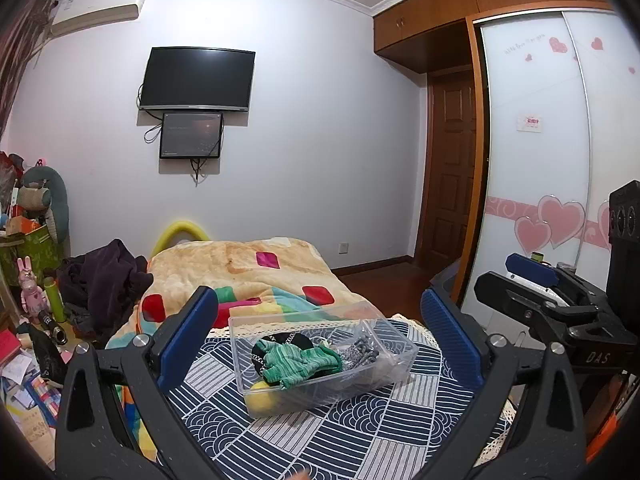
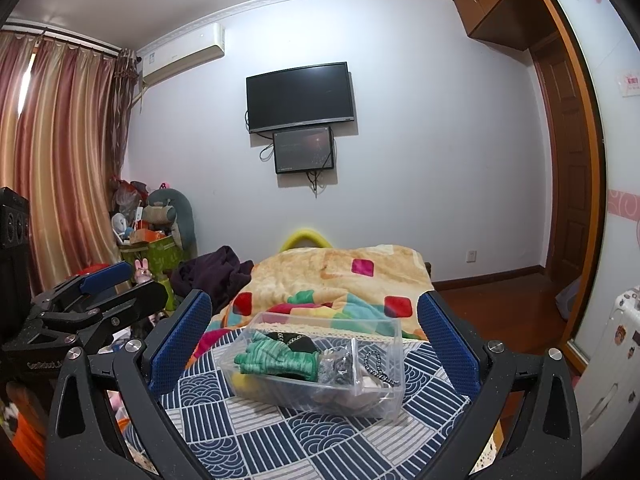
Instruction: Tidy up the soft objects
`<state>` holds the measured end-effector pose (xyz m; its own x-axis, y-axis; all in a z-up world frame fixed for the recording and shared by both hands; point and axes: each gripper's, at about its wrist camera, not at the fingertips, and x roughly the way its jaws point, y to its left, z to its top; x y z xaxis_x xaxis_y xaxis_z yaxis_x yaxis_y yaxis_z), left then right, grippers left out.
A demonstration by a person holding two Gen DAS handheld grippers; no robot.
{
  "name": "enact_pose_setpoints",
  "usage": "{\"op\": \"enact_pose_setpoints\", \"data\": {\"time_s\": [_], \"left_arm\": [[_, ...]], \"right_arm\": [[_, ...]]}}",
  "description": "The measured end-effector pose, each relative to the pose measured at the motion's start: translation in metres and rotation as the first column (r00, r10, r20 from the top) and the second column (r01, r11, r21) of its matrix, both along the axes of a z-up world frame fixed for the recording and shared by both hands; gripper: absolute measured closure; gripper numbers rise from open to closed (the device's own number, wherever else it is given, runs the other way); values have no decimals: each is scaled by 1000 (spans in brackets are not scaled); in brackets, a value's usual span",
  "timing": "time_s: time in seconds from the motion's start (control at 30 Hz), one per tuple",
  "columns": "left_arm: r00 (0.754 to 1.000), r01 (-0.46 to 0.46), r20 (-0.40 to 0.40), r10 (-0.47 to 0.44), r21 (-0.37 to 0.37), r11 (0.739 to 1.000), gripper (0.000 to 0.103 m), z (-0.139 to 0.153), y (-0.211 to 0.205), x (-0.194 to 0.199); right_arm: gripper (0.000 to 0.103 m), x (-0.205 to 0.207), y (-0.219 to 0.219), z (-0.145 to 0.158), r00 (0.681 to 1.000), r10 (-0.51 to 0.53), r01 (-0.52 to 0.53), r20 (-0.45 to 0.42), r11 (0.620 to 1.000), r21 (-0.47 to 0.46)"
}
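Observation:
A clear plastic box (image 1: pixel 396 364) (image 2: pixel 384 400) stands on a blue and white patterned cloth (image 1: pixel 320 436) (image 2: pixel 260 440). Inside lie a green striped knit piece (image 1: pixel 304 364) (image 2: pixel 276 358), a black item with a chain (image 1: pixel 288 340) (image 2: pixel 296 340), a yellow soft ball (image 1: pixel 262 398) and a grey chain bundle (image 1: pixel 356 354) (image 2: pixel 338 368). My left gripper (image 1: pixel 320 320) is open and empty, held above and in front of the box. My right gripper (image 2: pixel 316 320) is open and empty, also before the box. Each gripper shows in the other's view, the right (image 1: pixel 532 276) and the left (image 2: pixel 108 276).
A bed with a patchwork quilt (image 1: pixel 248 268) (image 2: pixel 340 272) lies behind the cloth. Dark clothes (image 1: pixel 104 276) (image 2: pixel 212 272) are heaped at its left. Cluttered boxes and toys (image 1: pixel 32 240) (image 2: pixel 152 236) stand left, a wardrobe (image 1: pixel 540 140) right.

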<state>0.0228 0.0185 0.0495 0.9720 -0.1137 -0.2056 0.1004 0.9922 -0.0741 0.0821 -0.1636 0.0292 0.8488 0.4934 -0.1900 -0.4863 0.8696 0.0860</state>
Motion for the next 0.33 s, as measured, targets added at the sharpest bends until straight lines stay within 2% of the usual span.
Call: {"op": "enact_pose_setpoints", "data": {"time_s": [0.33], "left_arm": [[1000, 10, 0, -10, -6, 1000, 0, -6, -2, -3]], "right_arm": [[0, 1, 1, 0, 1000, 1, -1, -1, 1000, -4]]}}
